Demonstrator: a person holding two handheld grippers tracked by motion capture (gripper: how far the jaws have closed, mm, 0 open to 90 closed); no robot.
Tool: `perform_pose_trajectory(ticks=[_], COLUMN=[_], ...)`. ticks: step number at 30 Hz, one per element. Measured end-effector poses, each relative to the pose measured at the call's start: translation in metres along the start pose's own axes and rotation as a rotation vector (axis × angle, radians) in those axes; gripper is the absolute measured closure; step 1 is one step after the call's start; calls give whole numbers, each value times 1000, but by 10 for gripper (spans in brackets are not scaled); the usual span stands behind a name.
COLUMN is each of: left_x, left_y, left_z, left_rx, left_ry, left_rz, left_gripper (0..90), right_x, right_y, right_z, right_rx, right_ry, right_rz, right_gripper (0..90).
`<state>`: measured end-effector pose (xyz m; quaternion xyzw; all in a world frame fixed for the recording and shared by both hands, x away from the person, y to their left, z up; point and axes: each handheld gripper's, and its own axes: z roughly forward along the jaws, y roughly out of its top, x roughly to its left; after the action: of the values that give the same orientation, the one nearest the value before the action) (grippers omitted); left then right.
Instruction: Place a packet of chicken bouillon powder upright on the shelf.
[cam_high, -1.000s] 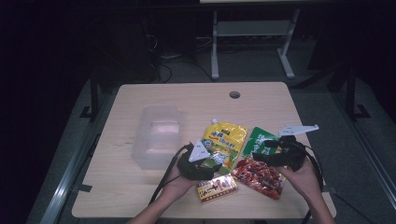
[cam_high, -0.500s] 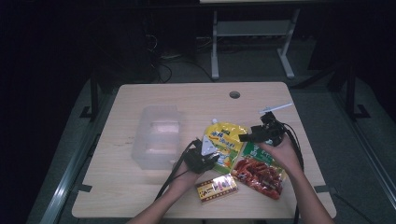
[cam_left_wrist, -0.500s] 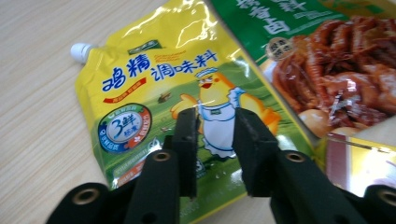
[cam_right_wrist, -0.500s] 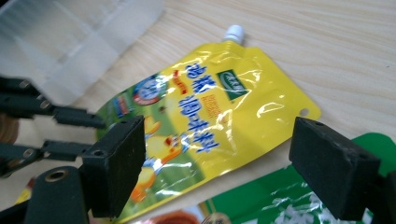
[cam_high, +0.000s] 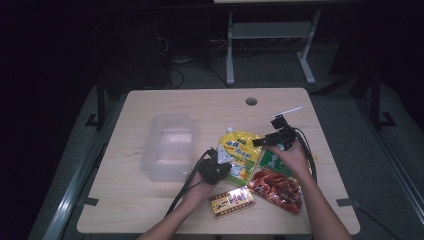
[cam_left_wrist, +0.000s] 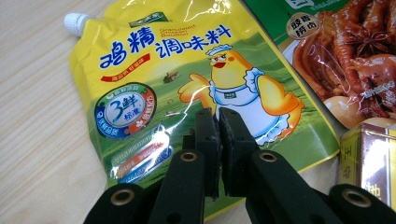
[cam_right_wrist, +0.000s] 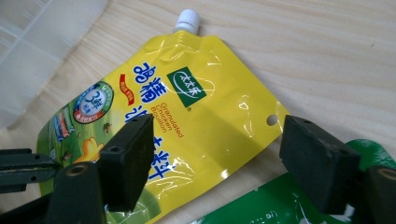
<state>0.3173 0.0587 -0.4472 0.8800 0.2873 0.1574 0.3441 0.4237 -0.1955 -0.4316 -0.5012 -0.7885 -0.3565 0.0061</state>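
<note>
Dark room around a pale wooden table (cam_high: 165, 105). Yellow spouted pouch (cam_high: 239, 150) lies flat at centre, long axis running from spout at 11 o'clock to base at 5 o'clock. Right hand-held gripper (cam_high: 257, 142), jaws wide apart, hovers over its upper right edge; half a second ago it stood farther toward 1 o'clock. Left hand-held gripper (cam_high: 226, 161), jaws together and empty, rests above the pouch's lower part, about where it was.
</note>
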Motion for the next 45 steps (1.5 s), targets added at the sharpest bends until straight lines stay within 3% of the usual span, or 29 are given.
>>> perform_pose_trajectory(ticks=[12, 14, 24, 27, 30, 45], left_x=[-1, -1, -1, -1, -2, -3], left_y=[1, 1, 3, 3, 4, 6], left_z=[1, 1, 1, 2, 2, 4], left_rx=[3, 6, 20, 20, 23, 26], left_ry=[3, 1, 7, 5, 11, 9], left_rz=[15, 15, 35, 33, 39, 47], left_gripper=[854, 853, 852, 852, 853, 853], right_x=[-16, -20, -14, -10, -7, 9], right_y=[-5, -8, -12, -11, -10, -12], right_z=[8, 9, 18, 17, 18, 29], right_rx=[-7, -12, -3, -23, -25, 11], right_ry=[1, 32, 49, 90, 100, 34], right_rz=[87, 123, 126, 127, 112, 104], right_gripper=[361, 397, 502, 553, 567, 634])
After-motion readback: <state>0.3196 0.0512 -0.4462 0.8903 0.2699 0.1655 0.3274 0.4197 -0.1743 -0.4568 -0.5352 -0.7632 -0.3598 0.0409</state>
